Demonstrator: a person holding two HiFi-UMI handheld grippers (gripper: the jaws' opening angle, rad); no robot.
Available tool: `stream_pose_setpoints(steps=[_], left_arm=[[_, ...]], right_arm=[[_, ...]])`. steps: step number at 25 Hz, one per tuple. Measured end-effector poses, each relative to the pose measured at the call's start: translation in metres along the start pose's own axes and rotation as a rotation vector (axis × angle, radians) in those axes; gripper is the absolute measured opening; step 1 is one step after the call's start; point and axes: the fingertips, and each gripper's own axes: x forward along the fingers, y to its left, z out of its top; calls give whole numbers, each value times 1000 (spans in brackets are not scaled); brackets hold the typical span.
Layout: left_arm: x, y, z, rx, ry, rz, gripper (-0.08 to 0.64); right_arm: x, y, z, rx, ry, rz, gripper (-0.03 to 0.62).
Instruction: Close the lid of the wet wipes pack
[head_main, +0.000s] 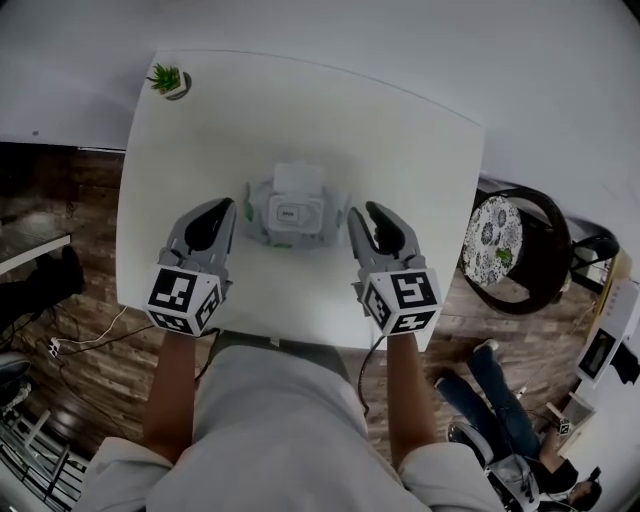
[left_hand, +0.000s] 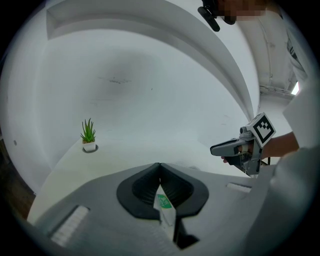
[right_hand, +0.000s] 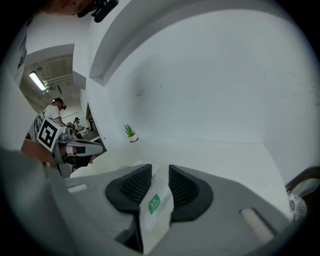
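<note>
- The pack (head_main: 287, 215) sat mid-table (head_main: 400, 130), lying flat. Its lid (head_main: 298, 177) stood open on the far edge, so I'd guess it needed tipping back toward the person.
- The tools flanked it: left gripper (head_main: 226, 208) just beside its left end, right gripper (head_main: 362, 214) just beside its right end, both aimed forward past it.
- The long axis looked left-to-right, though tbh it was nearly square from above.
- Neither gripper looked clearly nearer, and I couldn't tell if either touched the pack.
- The left one's tips were pinched together. The right one's stood apart and weren't on the pack.
- Weird bit: each gripper view showed a white strip (right_hand: 152, 205) with a green tag in the gap. I couldn't tell if that was part of the tool.
- I couldn't really pick out the pack itself in those two views.
</note>
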Motion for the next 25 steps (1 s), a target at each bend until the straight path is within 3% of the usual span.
stream_pose_setpoints(steps=[6,16,25], left_arm=[[9,-1,-9,-13,19,-19,5],[14,4,-12,-17,36,-20,5],[16,8,-14,-18,46,-24,5]], right_arm=[[23,1,-1,-36,55,63,114],[84,16,0,-157,196,245,114],[116,18,-14,-105,292,299,115]])
